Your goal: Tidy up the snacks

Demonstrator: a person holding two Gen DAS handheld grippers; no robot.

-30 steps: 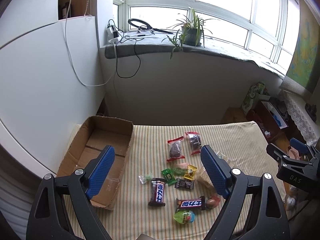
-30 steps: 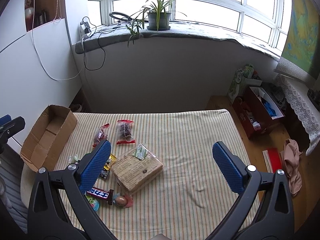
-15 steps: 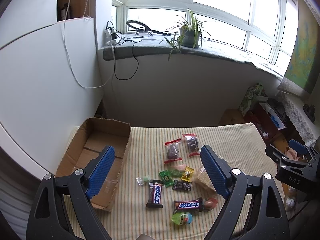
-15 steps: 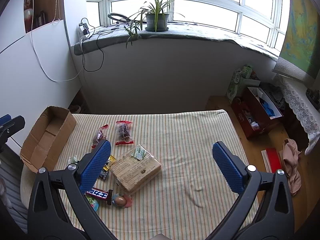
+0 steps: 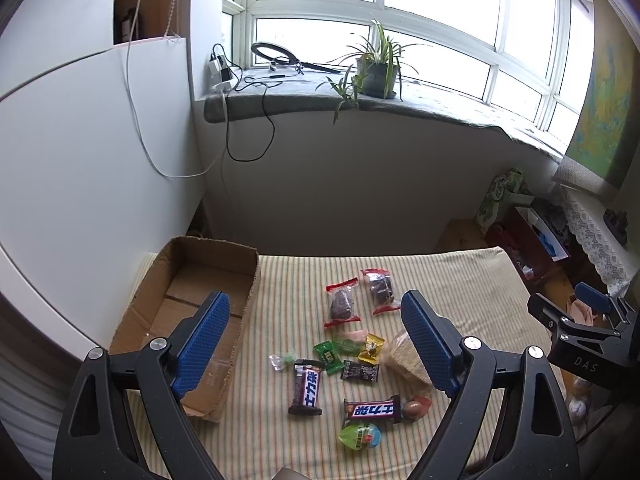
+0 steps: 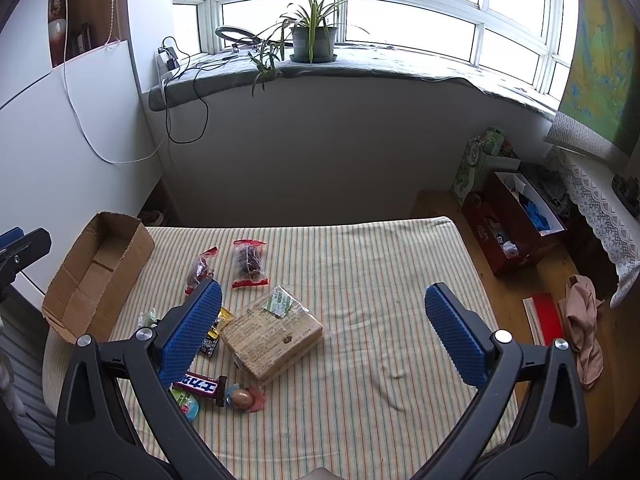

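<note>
Both grippers have lifted a little since a moment ago, so the snacks look smaller and lower in the frame. Nothing is picked up yet. The left gripper point(image 5: 314, 344) is wide open and holds nothing. The right gripper point(image 6: 320, 334) is wide open too. The snacks point(image 5: 348, 360) lie in a pile at lower middle. The cardboard box point(image 5: 208, 276) sits empty at the left table edge. The striped cloth point(image 6: 380, 280) at the right has lots of bare room.
</note>
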